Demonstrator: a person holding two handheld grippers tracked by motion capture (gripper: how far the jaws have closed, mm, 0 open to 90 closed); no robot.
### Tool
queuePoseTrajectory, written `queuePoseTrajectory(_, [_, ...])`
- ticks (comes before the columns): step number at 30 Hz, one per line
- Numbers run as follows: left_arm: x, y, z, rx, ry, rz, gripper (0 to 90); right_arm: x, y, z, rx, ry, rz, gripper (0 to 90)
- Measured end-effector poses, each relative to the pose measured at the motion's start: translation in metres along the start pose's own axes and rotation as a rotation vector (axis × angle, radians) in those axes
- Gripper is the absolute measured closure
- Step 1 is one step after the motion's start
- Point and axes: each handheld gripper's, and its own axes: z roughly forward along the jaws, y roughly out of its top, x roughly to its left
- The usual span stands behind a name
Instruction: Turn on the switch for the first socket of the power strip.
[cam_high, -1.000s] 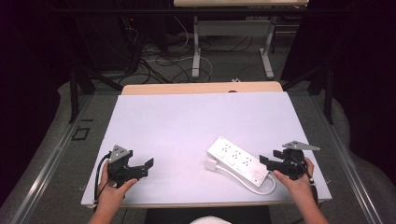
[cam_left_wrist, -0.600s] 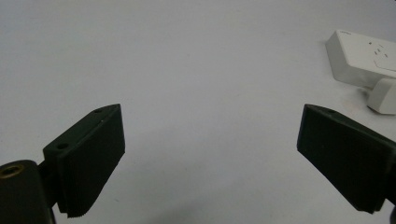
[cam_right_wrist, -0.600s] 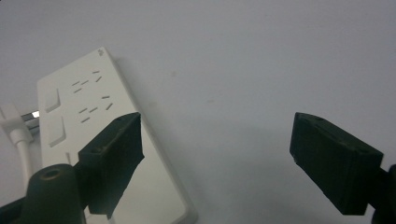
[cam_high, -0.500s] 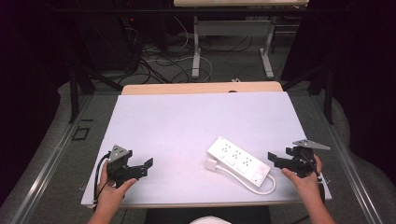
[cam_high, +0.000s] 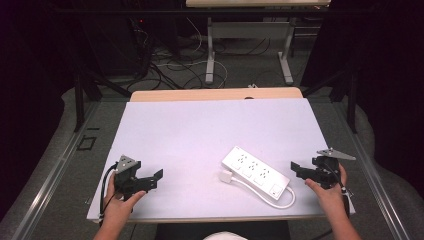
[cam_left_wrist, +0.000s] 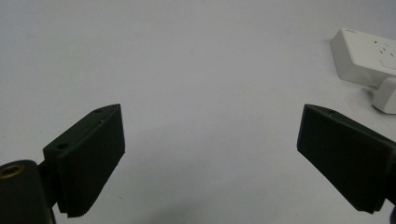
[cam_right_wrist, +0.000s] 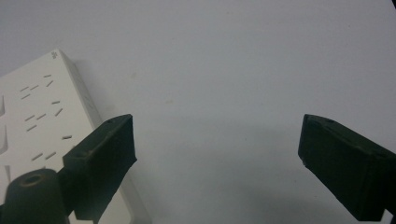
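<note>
High view: a white power strip (cam_high: 255, 172) lies flat on the white table (cam_high: 200, 130), set diagonally in the near right part, its white cord (cam_high: 280, 202) looping off its near end and a white plug (cam_high: 226, 176) lying just beside its left side. Three groups of sockets show on its top face, with a small square marking near its near end; any printing there is too small to read. The left gripper (cam_high: 152, 178), held in the left hand (cam_high: 120, 200), rests near the near left corner of the table with its jaws spread apart and nothing between them, well apart from the strip. The right gripper (cam_high: 299, 170), held in the right hand (cam_high: 327, 192), sits at the near right edge, jaws likewise wide and empty, just beside the strip's right end but not touching it. Right gripper view shows socket slots on the strip; no brand name is legible.
</note>
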Motion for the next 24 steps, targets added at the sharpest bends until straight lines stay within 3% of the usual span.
queuePoseTrajectory(7, [0.0008,0.0000,0.0005,0.006,0.000,-0.005,7.7,-0.0041,-0.0016,0.0033,0.016,-0.011,-0.007,8.8])
queuePoseTrajectory(24, [0.0016,0.0000,0.0010,0.006,-0.001,-0.009,7.9,-0.0091,-0.0038,0.0062,0.027,-0.015,0.025,8.8])
